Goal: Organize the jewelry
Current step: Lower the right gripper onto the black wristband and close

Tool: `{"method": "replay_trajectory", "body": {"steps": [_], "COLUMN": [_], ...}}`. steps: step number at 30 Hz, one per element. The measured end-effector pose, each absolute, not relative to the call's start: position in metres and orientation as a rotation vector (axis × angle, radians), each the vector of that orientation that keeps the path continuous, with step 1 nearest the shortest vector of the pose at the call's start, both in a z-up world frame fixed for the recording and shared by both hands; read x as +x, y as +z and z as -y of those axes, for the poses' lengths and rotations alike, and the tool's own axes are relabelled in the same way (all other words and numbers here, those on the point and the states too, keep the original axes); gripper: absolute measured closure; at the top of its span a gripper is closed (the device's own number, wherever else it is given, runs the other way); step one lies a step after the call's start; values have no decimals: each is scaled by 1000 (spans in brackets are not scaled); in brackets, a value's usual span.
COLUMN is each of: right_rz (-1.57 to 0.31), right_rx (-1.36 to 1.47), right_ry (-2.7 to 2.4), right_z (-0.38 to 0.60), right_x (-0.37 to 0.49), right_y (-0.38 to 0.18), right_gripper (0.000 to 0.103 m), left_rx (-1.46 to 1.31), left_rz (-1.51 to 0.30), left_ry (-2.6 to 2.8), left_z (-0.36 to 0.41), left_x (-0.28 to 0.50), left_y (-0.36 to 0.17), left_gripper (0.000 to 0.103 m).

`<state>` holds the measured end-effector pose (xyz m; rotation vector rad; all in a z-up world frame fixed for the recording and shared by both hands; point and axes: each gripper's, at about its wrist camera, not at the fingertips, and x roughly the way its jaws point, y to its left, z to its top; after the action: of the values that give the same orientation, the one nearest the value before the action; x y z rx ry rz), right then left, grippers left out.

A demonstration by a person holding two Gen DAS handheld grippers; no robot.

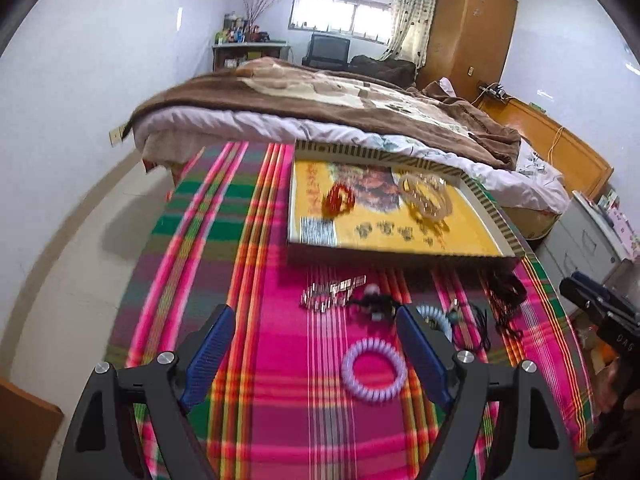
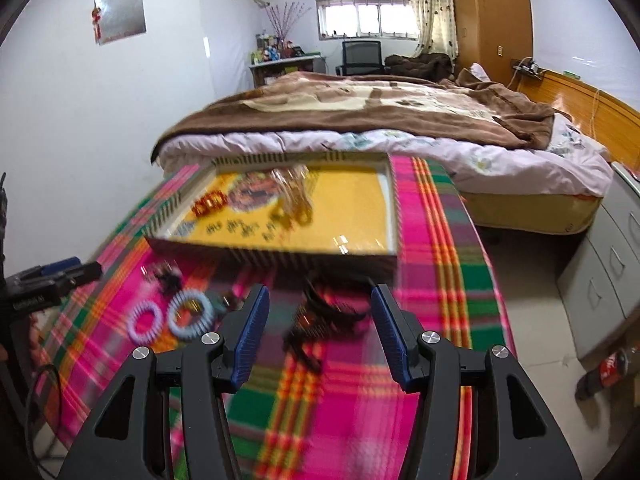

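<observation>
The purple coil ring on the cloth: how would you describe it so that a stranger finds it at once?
Start at the yellow tray on the striped cloth. Nearer the camera lie loose pieces, with two coil rings side by side. The purple ring is nearest, apart from the dark cords; its neighbour, the blue ring, is pale blue.

Black grippers (image 1: 316, 350), blue ribbed pads (image 2: 250, 342)

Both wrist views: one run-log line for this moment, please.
left gripper: open, empty | right gripper: open, empty | tray: red bracelet inside | cloth: purple hair tie loose
</observation>
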<state>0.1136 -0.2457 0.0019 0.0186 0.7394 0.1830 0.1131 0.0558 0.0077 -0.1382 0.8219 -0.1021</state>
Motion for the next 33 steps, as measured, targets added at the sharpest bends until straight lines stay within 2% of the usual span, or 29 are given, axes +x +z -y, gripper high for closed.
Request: {"method": "replay_trajectory", "body": {"steps": [5,11,24,28,33], "right_rz": [-808,-817,-820,-843,-866], "right_rx": [5,30,-26,-50,-85], "right_ry": [118,124,241,260,260], "right_z": [260,264,233,228,227], "right_x": [107,115,161,170,176], "right_y": [-28,-38,-44,-50,-53], "right_gripper": [49,49,49,57,74], "left_rx": [-217,-271,-203,-182,-147], "left_rz": [-878,-973,-975,-978,-985], "left_ry": [-146,-163,-160,-145,-135], "left_z": [-64,-63,-48,-46,-42], "left_x": [102,104,114,117,118], "left_y": [-19,-44,-44,-45,-46], "left_gripper": [13,12,12,12,12]}}
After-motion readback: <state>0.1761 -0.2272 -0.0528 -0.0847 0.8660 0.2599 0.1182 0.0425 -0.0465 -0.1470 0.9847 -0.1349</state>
